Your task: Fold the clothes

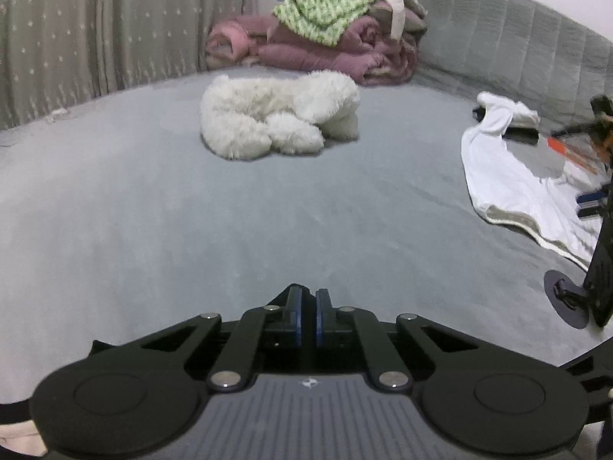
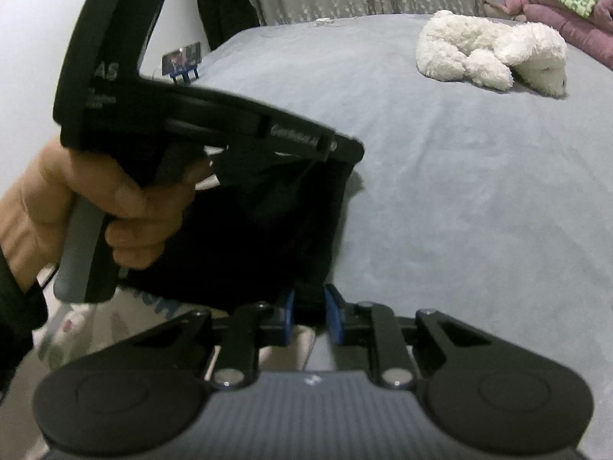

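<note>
R gripper (image 2: 309,308) pinches black garment (image 2: 268,230) hanging betw it & L gripper (image 1: 308,312), whose jaws look pressed together.

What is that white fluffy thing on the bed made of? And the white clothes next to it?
The white fluffy thing looks like long-pile plush or fleece: its surface is shaggy and tufted, with soft rounded lumps. The white garment looks like thin, smooth cotton-type cloth, matte, lying flat with gentle creases and a greyish band along its hem. I can't be sure of the exact fibre of either.
</note>
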`<state>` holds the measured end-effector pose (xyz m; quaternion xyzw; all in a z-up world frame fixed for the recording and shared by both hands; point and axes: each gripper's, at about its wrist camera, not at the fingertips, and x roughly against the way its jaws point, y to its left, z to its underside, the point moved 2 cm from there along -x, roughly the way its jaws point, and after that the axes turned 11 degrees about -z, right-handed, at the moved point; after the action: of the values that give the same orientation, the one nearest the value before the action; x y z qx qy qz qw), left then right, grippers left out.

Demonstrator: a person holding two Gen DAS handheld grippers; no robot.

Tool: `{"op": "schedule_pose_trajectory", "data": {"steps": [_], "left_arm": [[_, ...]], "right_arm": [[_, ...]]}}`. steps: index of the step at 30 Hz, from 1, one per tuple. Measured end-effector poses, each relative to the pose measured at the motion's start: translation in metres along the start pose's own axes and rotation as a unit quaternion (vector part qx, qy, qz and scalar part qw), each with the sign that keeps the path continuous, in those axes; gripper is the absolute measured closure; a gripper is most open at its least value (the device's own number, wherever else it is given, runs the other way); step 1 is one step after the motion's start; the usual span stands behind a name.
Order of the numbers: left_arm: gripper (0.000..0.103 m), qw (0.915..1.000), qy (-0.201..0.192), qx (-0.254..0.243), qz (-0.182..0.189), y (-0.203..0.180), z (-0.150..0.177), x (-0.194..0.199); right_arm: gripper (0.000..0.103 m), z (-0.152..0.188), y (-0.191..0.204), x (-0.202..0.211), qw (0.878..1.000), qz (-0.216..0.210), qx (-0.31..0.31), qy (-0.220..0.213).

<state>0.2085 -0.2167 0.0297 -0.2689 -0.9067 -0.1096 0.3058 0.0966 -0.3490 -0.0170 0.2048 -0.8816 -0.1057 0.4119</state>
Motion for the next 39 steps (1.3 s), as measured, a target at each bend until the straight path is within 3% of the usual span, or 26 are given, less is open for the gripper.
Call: {"op": "schedule_pose_trajectory", "data": {"steps": [6, 13, 18, 23, 26, 29, 32, 35, 39], "left_arm": [[0.097, 0.9996, -0.027, 0.007, -0.007, 0.0, 0.002, -0.002], [0.092, 0.9968, -0.04, 0.07, 0.003, 0.031, -0.005, 0.035], [0.086, 0.9961, -0.009, 0.065, -0.059, 0.059, 0.029, 0.066], [0.085, 0.9957, 0.005, 0.08, -0.047, 0.058, 0.07, 0.093], [0.084, 0.9955, 0.014, 0.078, -0.051, 0.051, 0.088, 0.097], [0.083, 0.9948, 0.02, 0.073, -0.067, 0.05, 0.102, 0.099], [0.081, 0.9948, 0.014, 0.068, -0.074, 0.054, 0.113, 0.112], [0.08, 0.9942, 0.014, 0.066, -0.084, 0.058, 0.119, 0.117], [0.079, 0.9917, 0.017, 0.101, -0.078, 0.069, 0.12, 0.123]], "right_arm": [[0.087, 0.0, -0.003, -0.001, 1.0, 0.007, -0.003, 0.004], [0.087, 0.001, -0.008, -0.001, 1.0, -0.003, -0.017, 0.002], [0.085, -0.002, -0.005, 0.008, 1.0, 0.006, -0.006, -0.002], [0.082, -0.014, -0.001, 0.032, 0.997, 0.027, -0.003, -0.069], [0.082, -0.018, 0.007, 0.027, 0.996, 0.007, 0.003, -0.086], [0.082, -0.016, 0.015, 0.013, 0.998, -0.014, 0.01, -0.057], [0.085, -0.007, 0.015, -0.001, 1.0, 0.007, 0.029, 0.0], [0.086, -0.005, 0.011, 0.006, 1.0, 0.0, 0.03, 0.008], [0.086, -0.003, 0.011, 0.009, 0.999, 0.022, 0.043, 0.014]]}}
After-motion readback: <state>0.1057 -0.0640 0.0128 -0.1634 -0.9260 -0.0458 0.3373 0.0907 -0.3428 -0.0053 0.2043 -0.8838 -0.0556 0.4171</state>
